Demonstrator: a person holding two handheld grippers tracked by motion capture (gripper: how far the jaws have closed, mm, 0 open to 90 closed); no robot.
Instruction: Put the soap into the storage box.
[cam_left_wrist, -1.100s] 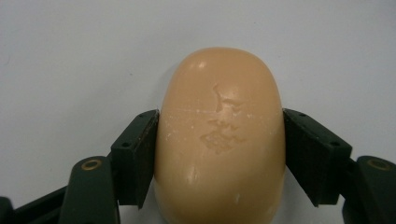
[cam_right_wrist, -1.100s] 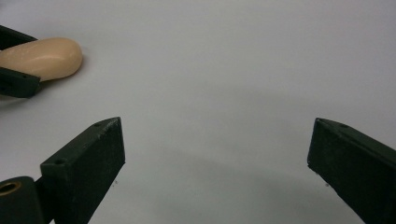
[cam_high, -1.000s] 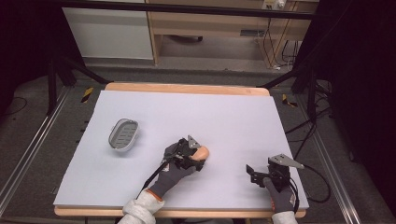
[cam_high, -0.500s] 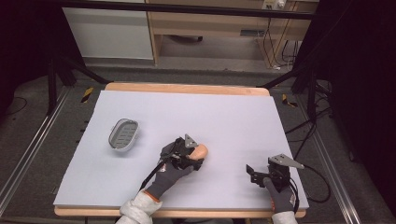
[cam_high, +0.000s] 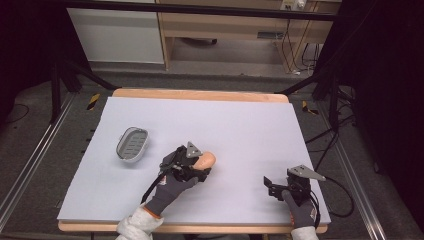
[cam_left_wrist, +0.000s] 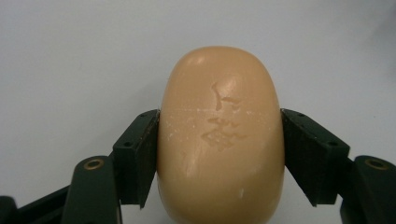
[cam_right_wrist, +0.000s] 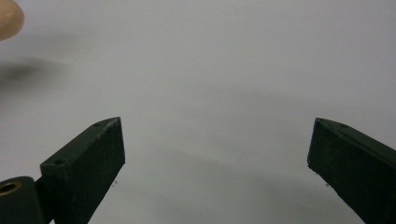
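Tan soap (cam_left_wrist: 220, 135) — one bar — clamped in left tongs (cam_left_wrist: 220, 154); right tongs (cam_right_wrist: 217, 158) apart.

Right tongs (cam_right_wrist: 217, 144) gape over white tabletop (cam_right_wrist: 224, 70); perhaps soap (cam_right_wrist: 8, 18) at corner.

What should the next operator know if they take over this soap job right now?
Left gripper: shut on the bar of soap, one finger on each side, near the middle of the table.
Right gripper: open, holding nothing, at the table's near right.
Soap dish: sits to the left of the soap, with nothing in it.
Done: soap gripped.
Left: probably carry the soap left, set it in the dish and let go.
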